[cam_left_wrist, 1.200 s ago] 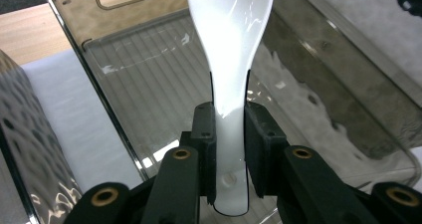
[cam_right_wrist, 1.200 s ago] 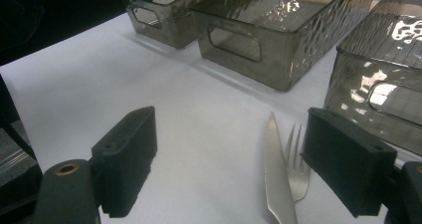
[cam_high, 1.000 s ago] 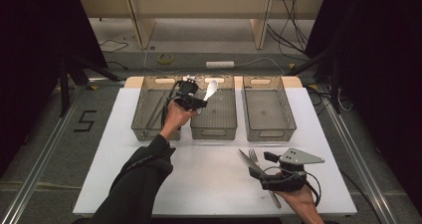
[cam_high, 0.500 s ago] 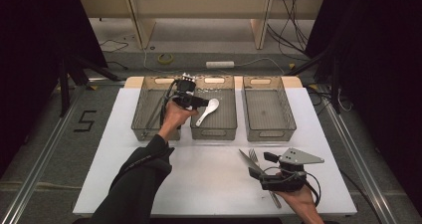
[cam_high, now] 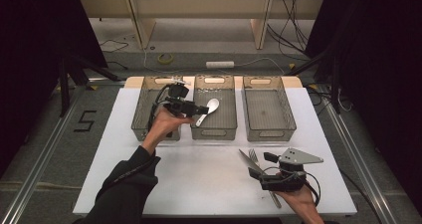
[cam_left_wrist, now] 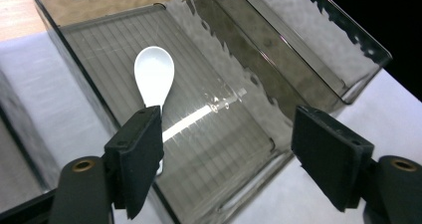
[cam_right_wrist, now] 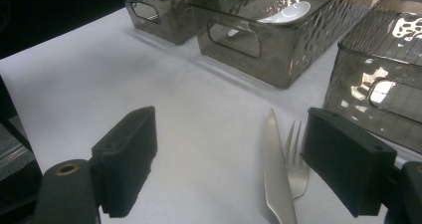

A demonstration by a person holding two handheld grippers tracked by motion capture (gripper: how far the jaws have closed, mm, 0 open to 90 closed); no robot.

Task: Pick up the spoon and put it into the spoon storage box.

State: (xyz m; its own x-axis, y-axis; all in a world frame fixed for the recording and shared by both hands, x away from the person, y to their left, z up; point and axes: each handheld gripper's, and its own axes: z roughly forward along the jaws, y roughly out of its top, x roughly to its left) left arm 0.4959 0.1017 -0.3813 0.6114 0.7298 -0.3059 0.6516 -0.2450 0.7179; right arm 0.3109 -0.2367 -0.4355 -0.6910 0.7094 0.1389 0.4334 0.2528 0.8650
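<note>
Dropped from the left gripper (cam_high: 191,108), the white spoon (cam_high: 208,109) now lies flat in the middle bin (cam_high: 214,133), bowl toward the far wall. Those jaws have just been opening and stand apart with nothing between them, just left of that bin's near-left wall. The spoon looks sorted. Near the bin's front, the right gripper (cam_high: 259,175) waits, jaws apart, by the knife (cam_high: 250,163) and fork (cam_high: 255,157), likely next.

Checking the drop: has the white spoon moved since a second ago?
Yes. The white spoon went from above the middle bin's left rim down onto its floor, released by the left gripper, fingers just opened.
</note>
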